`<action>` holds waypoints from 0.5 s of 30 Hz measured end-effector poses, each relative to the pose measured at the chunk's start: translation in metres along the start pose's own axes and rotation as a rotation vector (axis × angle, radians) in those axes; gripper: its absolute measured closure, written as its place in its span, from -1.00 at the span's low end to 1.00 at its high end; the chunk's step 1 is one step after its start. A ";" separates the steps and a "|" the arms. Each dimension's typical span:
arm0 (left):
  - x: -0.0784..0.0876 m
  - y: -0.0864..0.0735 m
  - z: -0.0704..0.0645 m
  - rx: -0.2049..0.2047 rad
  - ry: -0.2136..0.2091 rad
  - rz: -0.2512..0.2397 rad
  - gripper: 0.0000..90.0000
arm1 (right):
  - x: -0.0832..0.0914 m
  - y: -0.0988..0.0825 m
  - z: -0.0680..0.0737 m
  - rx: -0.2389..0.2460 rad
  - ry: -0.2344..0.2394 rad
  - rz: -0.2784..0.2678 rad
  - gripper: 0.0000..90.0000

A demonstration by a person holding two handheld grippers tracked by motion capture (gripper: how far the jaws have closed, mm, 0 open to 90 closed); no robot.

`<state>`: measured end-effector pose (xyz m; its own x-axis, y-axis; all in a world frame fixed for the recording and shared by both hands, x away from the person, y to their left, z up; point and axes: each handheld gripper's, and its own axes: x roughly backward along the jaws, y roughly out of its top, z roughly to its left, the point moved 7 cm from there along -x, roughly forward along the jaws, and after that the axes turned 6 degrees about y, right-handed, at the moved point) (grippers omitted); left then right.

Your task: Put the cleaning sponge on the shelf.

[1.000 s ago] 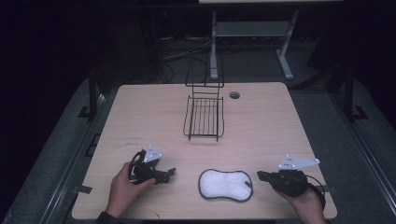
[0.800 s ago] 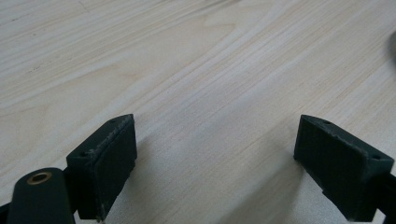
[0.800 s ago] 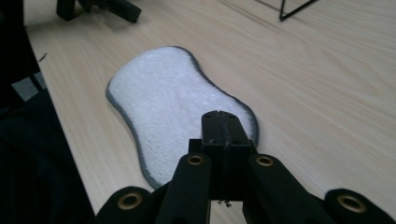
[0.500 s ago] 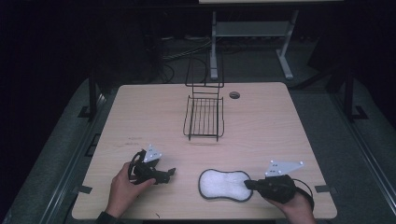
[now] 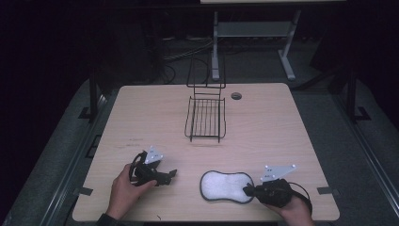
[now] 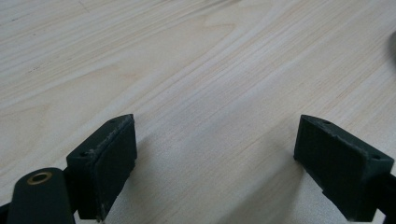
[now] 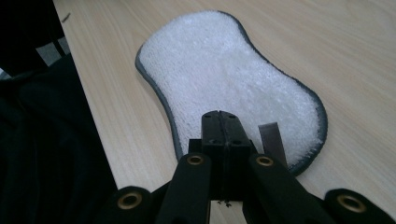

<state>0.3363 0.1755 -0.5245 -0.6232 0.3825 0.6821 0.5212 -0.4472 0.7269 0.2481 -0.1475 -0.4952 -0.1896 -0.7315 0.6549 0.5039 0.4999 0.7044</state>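
Note:
A white, peanut-shaped sponge pad (image 5: 225,186) with a dark grey rim lies flat near the table's front edge. It also appears in the right gripper view, where the sponge pad (image 7: 233,79) stretches away from the jaws. My right gripper (image 5: 248,190) is shut, pads pressed together, with its tips over the pad's right end; in its own view the right gripper (image 7: 219,122) has nothing visible between the pads. My left gripper (image 5: 170,174) rests to the pad's left, held in a hand. In its own view the left gripper (image 6: 215,154) is open over bare wood.
A black wire rack (image 5: 205,117) with an upright back stands at the middle of the light wooden table (image 5: 282,132). A small round hole (image 5: 236,96) sits behind it to the right. The table's front edge runs close beside the pad.
My right gripper has slid left along the table's front until its shut tips reach the pad's right end. The left gripper, pad and rack have stayed put.

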 end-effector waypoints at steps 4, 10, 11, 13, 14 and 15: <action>0.000 0.000 0.000 0.000 0.000 0.000 -0.73 | -0.004 -0.003 -0.003 0.003 -0.010 0.026 1.00; 0.000 0.000 0.000 0.000 0.000 0.000 -0.73 | -0.006 -0.003 -0.009 0.001 -0.029 0.035 1.00; 0.000 0.000 0.000 0.000 0.000 0.000 -0.73 | -0.006 -0.003 -0.010 0.000 -0.031 0.037 1.00; 0.000 0.000 0.000 0.000 0.000 0.000 -0.73 | -0.006 -0.002 -0.012 -0.007 -0.038 0.038 1.00; 0.000 0.000 0.000 0.000 0.000 0.000 -0.73 | -0.006 -0.001 -0.014 -0.008 -0.042 0.038 1.00; 0.000 0.000 0.000 0.000 0.000 0.000 -0.73 | -0.006 -0.001 -0.015 -0.011 -0.048 0.036 1.00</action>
<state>0.3363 0.1755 -0.5245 -0.6233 0.3826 0.6820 0.5213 -0.4467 0.7271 0.2617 -0.1505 -0.5038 -0.2108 -0.6901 0.6923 0.5207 0.5201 0.6770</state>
